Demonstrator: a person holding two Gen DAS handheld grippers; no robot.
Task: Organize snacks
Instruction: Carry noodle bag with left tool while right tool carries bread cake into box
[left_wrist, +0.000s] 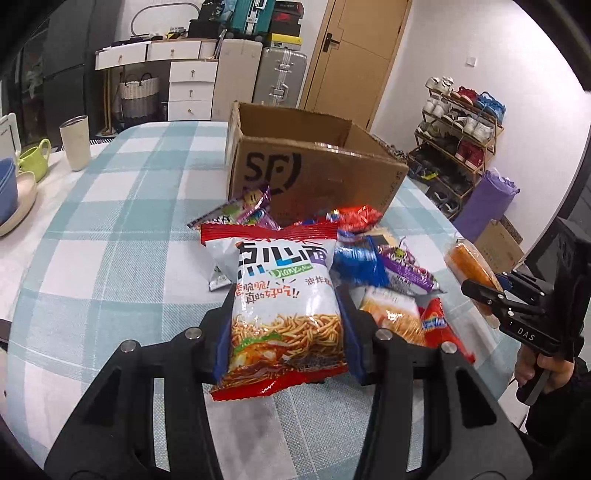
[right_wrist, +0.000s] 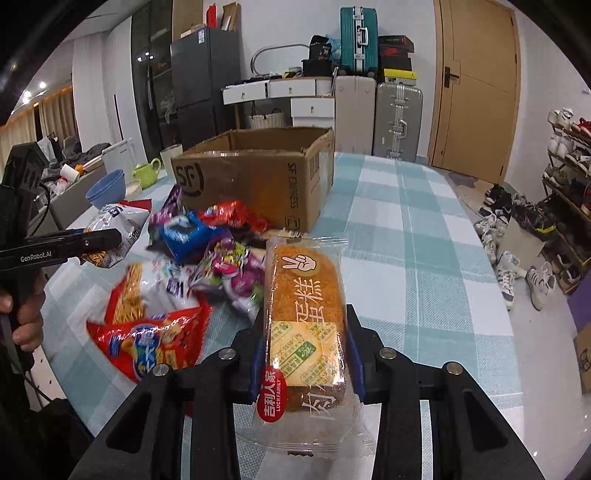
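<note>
Left gripper (left_wrist: 286, 332) clamps noodle bag (left_wrist: 284, 295); right gripper (right_wrist: 304, 354) clamps wrapped cake (right_wrist: 306, 314); cardboard box (left_wrist: 314, 173) behind.

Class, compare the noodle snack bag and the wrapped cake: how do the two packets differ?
The noodle snack bag is opaque white with red ends; the wrapped cake sits in clear film. The bag is in the left gripper, the cake in the right gripper. Both are gripped.

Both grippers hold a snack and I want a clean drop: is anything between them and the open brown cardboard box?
Only the snack pile lies low before the cardboard box; above it nothing visible blocks either path.
</note>
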